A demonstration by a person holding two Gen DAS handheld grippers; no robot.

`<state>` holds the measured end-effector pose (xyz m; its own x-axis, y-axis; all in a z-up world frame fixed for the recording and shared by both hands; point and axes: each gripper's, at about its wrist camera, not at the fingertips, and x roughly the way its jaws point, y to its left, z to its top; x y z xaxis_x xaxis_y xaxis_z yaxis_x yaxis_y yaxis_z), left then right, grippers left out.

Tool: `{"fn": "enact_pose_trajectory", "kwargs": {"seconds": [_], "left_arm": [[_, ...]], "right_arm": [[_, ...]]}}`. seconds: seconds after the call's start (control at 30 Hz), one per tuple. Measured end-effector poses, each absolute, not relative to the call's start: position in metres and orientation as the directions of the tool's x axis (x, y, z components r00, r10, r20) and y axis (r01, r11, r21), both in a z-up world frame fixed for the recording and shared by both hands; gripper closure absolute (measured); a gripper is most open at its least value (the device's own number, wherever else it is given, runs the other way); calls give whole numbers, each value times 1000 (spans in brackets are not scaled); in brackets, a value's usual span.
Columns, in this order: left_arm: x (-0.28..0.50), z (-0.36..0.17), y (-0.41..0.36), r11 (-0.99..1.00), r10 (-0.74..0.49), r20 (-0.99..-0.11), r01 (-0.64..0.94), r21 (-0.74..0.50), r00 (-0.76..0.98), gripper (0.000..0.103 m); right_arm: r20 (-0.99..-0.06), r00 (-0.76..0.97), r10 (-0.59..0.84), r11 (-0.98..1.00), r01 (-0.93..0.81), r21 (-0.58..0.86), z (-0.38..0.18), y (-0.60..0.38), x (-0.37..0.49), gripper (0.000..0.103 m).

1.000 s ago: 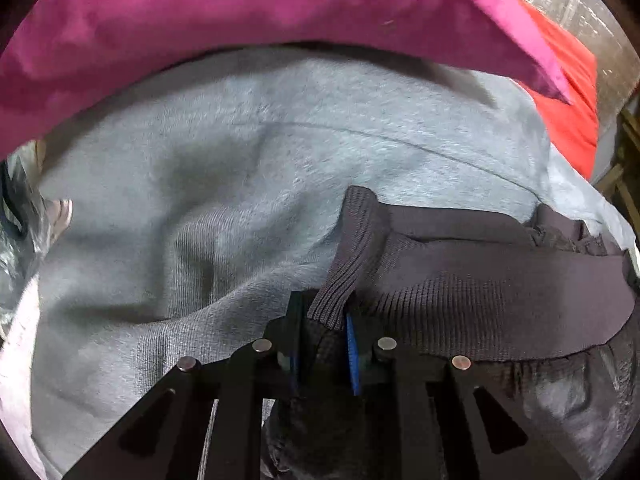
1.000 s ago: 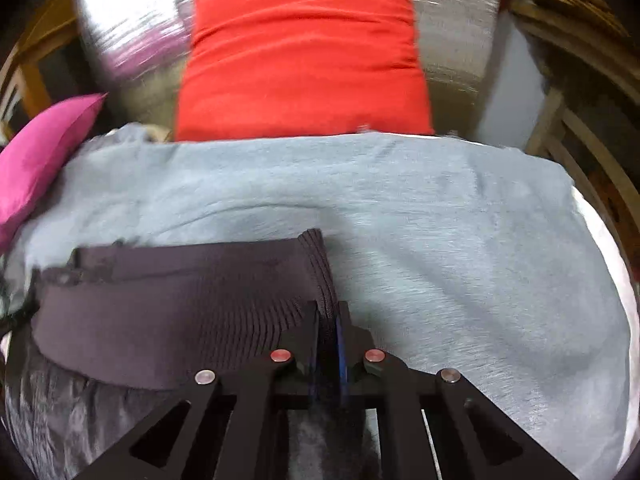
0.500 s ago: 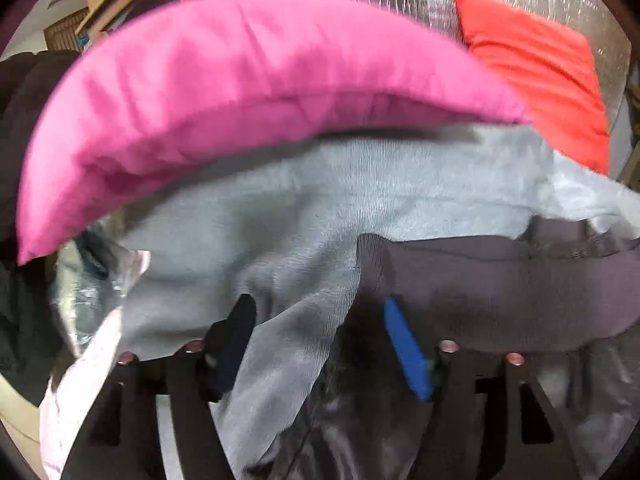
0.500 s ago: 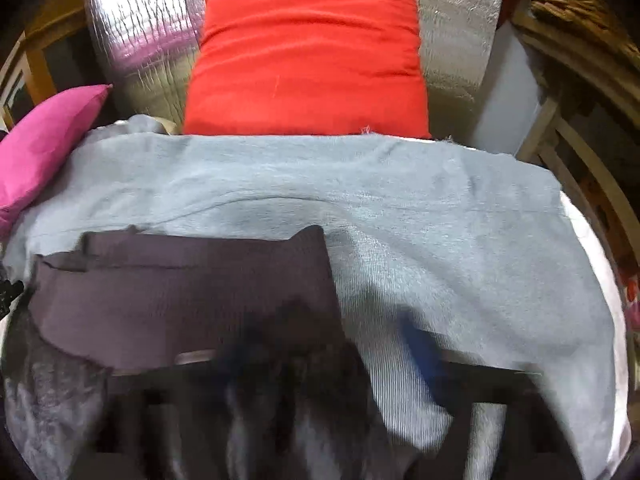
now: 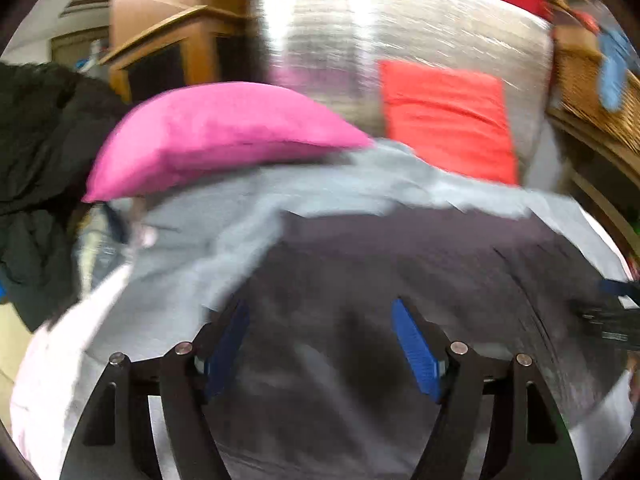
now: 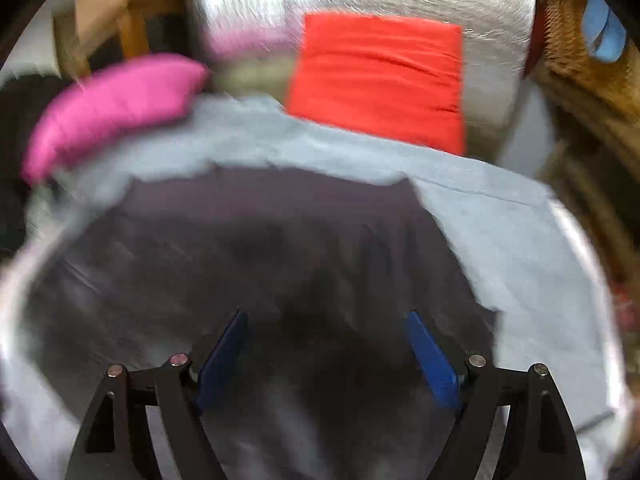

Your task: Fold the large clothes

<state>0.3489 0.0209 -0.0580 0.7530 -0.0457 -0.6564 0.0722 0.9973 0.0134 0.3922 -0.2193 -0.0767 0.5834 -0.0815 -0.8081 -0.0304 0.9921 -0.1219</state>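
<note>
fold stage: dark jacket (image 6: 280,248) lying folded over on grey sheet (image 6: 500,232) | left tool (image 5: 320,344), right tool (image 6: 328,356): jaws being held apart, empty | remaining: further folds judged needed

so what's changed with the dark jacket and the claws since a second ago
Both claws let go: the left claw and right claw, each shut on the ribbed hem of the dark jacket a second ago, have just been opening and have drawn back from it, with nothing between their pads. The jacket stays on the grey cloth, pink cushion and red cushion unmoved.
</note>
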Motion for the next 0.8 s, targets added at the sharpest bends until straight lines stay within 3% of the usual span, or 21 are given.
{"fn": "enact_pose_trajectory", "kwargs": {"seconds": [0.1,0.17,0.47,0.63,0.8], "left_arm": [[354,-91,-12,991,-9,-710,102,89,704,28],[365,-119,-18,992,1,-778,100,82,628,26],[375,-117,-15,993,23,-794,81,91,608,22],[325,-74,6,999,-1,-684,35,36,729,22],[286,-66,0,1000,-3,-590,17,18,807,22]], "right_arm": [[-823,532,-200,975,24,-222,-104,-228,389,16],[-831,516,-206,977,64,-203,-111,-240,388,13],[-846,499,-186,981,133,-138,-117,-252,387,4],[-724,670,-165,986,128,-106,-55,-235,326,3],[-637,768,-72,997,41,-63,-44,-189,264,3]]}}
